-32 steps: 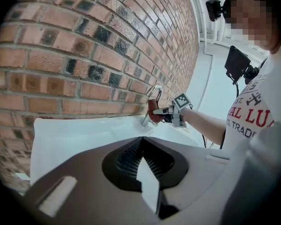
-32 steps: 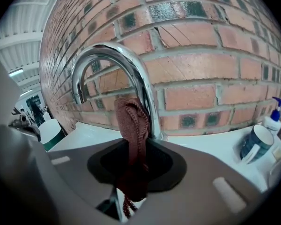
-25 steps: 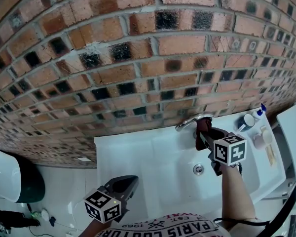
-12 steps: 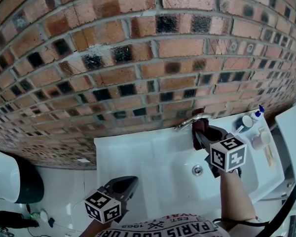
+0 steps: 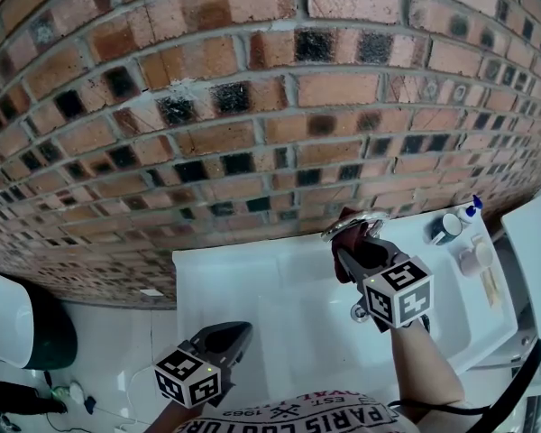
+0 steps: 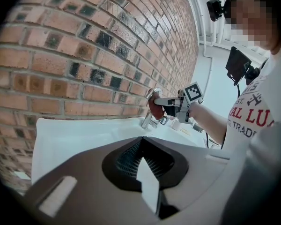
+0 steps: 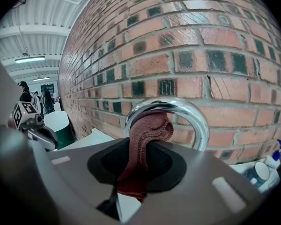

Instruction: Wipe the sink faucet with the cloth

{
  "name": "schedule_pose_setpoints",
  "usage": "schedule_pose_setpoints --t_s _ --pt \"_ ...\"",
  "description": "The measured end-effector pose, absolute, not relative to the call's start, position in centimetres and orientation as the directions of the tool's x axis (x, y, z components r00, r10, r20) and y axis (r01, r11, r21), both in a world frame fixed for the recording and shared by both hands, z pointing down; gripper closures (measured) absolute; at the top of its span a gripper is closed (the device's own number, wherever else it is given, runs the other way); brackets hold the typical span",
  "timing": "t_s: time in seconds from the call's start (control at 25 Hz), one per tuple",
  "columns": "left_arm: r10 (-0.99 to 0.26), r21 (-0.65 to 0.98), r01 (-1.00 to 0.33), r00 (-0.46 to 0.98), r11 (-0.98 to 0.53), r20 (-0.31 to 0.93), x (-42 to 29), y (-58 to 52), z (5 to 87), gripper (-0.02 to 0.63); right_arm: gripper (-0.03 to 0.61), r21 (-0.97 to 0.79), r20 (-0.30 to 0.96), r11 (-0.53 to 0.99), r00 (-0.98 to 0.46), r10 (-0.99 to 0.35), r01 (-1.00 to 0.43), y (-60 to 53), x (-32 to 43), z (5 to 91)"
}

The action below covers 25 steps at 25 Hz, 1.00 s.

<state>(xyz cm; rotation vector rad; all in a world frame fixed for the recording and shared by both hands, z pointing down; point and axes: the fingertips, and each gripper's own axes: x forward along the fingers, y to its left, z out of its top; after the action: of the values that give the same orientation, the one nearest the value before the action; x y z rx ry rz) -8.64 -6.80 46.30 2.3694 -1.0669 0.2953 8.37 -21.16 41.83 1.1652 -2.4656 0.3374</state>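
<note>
Your right tongs (image 5: 353, 253) are clenched on the dark red cloth (image 5: 344, 231). The cloth sticks out past the tips, right at the chrome faucet (image 5: 359, 219). In the right gripper view the cloth (image 7: 147, 135) rises from between the jaws, and its bunched top is tucked inside the faucet's curved spout (image 7: 199, 121), against the chrome. Your left tongs (image 5: 233, 334) hang well apart from the right ones, off to their left and nearer your body, past the front edge of the white sink (image 5: 252, 278). The left gripper view shows those jaws pressed together with nothing between them (image 6: 147, 182). The drain (image 5: 361, 312) sits below the right tongs, just beside their marker cube. The brick wall (image 5: 252, 106) stands straight ahead of both tongs. Right of the right tongs, on the sink ledge, stand a cup (image 5: 446, 226) and a blue-topped spray bottle (image 5: 472, 207).
</note>
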Motion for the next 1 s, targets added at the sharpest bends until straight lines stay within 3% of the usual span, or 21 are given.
schedule_pose_setpoints --t_s 0.4,0.72,1.0 --pt "-0.644 0.359 -0.737 0.676 -0.573 0.359 -9.1 -6.7 44.8 0.607 0.486 -0.064 0.458 0.608 -0.564 -0.686 -0.791 -18.8 9.1 42.1" --pt "-0.633 0.357 -0.712 0.702 -0.604 0.328 -8.5 -5.9 43.1 0.608 0.485 -0.271 0.427 0.720 -0.750 -0.505 -0.639 -9.6 4.3 43.7" --pt "-0.621 0.371 -0.695 0.718 -0.616 0.315 -7.9 -5.1 42.4 0.608 0.489 -0.373 0.466 0.711 -0.783 -0.413 -0.597 -4.8 2.3 46.5"
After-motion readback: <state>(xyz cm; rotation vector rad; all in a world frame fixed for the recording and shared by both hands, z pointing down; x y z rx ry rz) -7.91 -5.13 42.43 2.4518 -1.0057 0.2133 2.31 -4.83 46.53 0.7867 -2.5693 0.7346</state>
